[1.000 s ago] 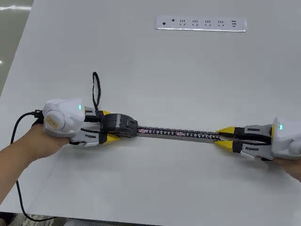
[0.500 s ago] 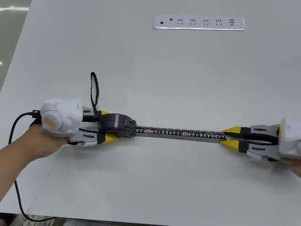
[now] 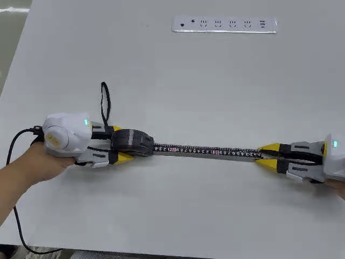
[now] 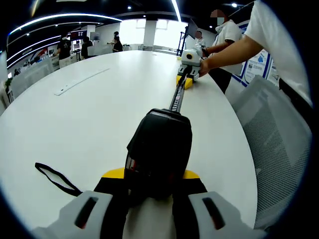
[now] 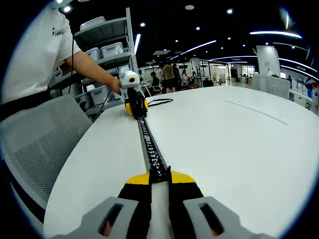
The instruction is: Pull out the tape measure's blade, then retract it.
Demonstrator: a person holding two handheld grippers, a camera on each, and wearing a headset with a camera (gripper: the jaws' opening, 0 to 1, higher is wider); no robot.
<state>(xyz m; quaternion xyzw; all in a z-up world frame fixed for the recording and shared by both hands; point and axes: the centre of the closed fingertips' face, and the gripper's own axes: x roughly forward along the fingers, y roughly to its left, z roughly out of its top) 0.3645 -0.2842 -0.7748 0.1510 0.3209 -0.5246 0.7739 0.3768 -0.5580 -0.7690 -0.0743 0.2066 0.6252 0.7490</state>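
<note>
On a white table (image 3: 188, 81) in an office (image 5: 214, 64), left gripper (image 3: 123, 143) clamps the tape measure (image 3: 133, 142), right gripper (image 3: 266, 154) pinches its blade (image 3: 207, 150).

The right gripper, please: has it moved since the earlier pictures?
Yes. Against the power strip, the right gripper has moved rightward, away from the tape measure, drawing out more blade.

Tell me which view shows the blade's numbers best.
The right gripper view: the blade runs from the right tongs, digits large. The head view shows it whole but small; the left gripper view, a thin distant strip.
</note>
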